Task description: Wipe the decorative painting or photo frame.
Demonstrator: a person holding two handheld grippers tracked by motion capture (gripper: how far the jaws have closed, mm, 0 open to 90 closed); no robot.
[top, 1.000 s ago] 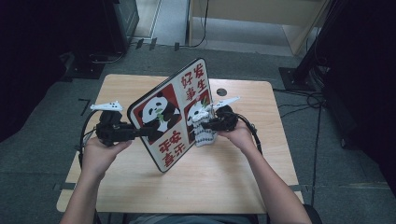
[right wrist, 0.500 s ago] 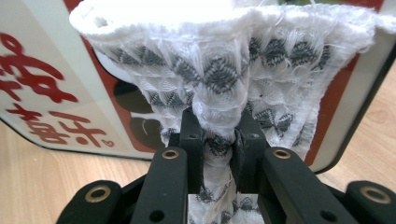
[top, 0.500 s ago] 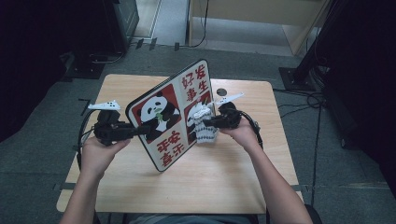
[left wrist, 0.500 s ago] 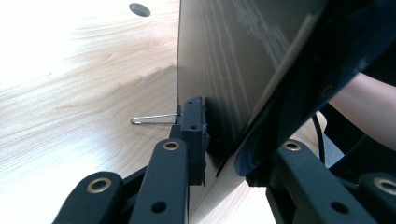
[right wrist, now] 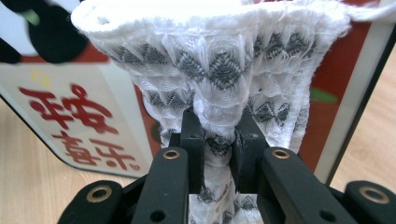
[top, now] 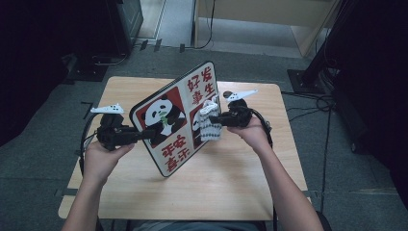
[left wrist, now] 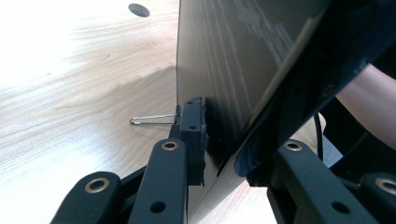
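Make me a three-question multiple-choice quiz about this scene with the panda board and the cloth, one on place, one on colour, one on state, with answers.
1. Where is the white cloth with grey zigzag pattern?
A. Flat on the table
B. Against the printed face of the panda board
C. On the floor

2. What colour are the large characters on the flat rounded-corner panda board?
A. Red
B. Blue
C. Green

3. How is the board positioned over the light wooden table?
A. Lying flat
B. Held up, tilted on edge
C. Leaning on a wall

Answers:
1 B: the right gripper, shut on the cloth, holds it at the board's face.
2 A: the high view shows red characters on white.
3 B: the left gripper clamps its edge, with the board standing tilted above the tabletop.
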